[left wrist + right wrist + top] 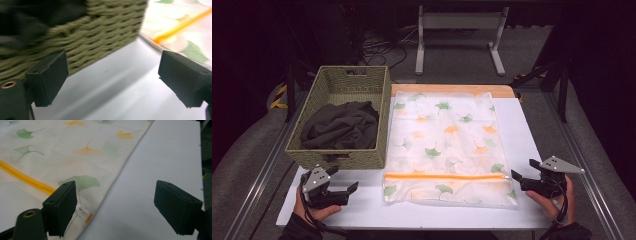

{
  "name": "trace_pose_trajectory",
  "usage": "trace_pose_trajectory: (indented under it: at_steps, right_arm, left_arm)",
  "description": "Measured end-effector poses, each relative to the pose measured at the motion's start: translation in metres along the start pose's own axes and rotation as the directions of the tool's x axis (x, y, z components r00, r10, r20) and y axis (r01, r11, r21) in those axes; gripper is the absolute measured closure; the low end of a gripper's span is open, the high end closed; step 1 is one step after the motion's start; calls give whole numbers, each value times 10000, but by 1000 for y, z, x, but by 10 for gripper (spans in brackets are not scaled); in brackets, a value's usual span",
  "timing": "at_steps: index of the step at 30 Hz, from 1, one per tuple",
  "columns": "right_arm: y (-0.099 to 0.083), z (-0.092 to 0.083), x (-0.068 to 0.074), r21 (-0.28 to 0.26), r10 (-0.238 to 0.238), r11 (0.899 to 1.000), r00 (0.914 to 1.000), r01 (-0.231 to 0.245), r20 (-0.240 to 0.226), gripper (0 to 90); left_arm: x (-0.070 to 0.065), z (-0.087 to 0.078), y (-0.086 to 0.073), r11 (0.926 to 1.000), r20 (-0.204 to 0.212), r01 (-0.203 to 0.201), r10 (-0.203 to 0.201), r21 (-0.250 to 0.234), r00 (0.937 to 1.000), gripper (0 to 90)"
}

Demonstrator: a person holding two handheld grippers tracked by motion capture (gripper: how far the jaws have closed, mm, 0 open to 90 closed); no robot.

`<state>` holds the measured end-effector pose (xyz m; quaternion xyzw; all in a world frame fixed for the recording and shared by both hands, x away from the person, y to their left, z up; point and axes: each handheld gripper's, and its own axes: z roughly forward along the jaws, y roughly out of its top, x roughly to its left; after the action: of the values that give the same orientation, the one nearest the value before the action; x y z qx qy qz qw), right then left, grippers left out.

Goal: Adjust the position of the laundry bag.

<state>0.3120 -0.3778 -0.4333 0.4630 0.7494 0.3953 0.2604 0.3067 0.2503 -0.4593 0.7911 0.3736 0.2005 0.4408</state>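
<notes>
We noted a white table (532,130) with a flat, translucent zip bag (447,145) lying at its middle, printed with green and orange ginkgo leaves. An orange zipper (444,176) ran across the bag near the edge closest to the person. A woven olive basket (384,120) stood just to the left of the bag, its side against the bag's left edge as far as we could tell. Dark clothing (339,127) lay crumpled inside the basket.

The left gripper (346,184) rested low at the near left of the table, held in the person's left hand (314,207), in front of the basket's near wall. We saw its jaws standing wide apart with nothing between them. In the left gripper view the basket weave (100,32) sat beyond the left jaw, and the bag's corner with the orange zipper (180,26) lay past the right jaw, on bare table (120,95).

The right gripper (522,175) sat at the near right, held in the right hand (552,202), pointing toward the bag's right edge at the zipper end. Its jaws were also spread apart, gripping nothing. In the right gripper view one jaw stood over the bag's edge, close by the white zipper end (82,211), and the other over bare table (150,170); we could not tell whether the pad touched the bag (62,150).
</notes>
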Motion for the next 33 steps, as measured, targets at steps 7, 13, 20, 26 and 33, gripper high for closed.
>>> trace_pose_trajectory:
  at_steps: [7, 13, 20, 26, 33]
  right_arm:
    - [-2, 1, 12, 712, -394, 9966, 9989, 412, -259, 280]
    - [-4, 5, 11, 848, 73, 9964, 9991, -38, -412, 428]
    - [-5, 17, 6, 984, 544, 9940, 9967, -483, -600, 526]
    - [-1, 25, 7, 1019, 697, 9929, 9943, -614, -805, 559]
    - [7, 30, 7, 1015, 738, 9924, 9963, -691, -433, 596]
  left_arm:
    - [-25, 25, 12, 9918, 1008, -1109, 1043, 628, 9894, 162]
    - [-37, 47, 22, 9835, 1585, -1339, 1140, 1213, 9808, 219]
    - [-38, 62, 27, 9731, 1872, -1501, 1168, 1749, 9754, 325]
    - [-39, 67, 31, 9713, 2110, -1583, 1195, 1776, 9702, 460]
    - [-40, 73, 36, 9712, 2221, -1535, 1115, 1820, 9686, 492]
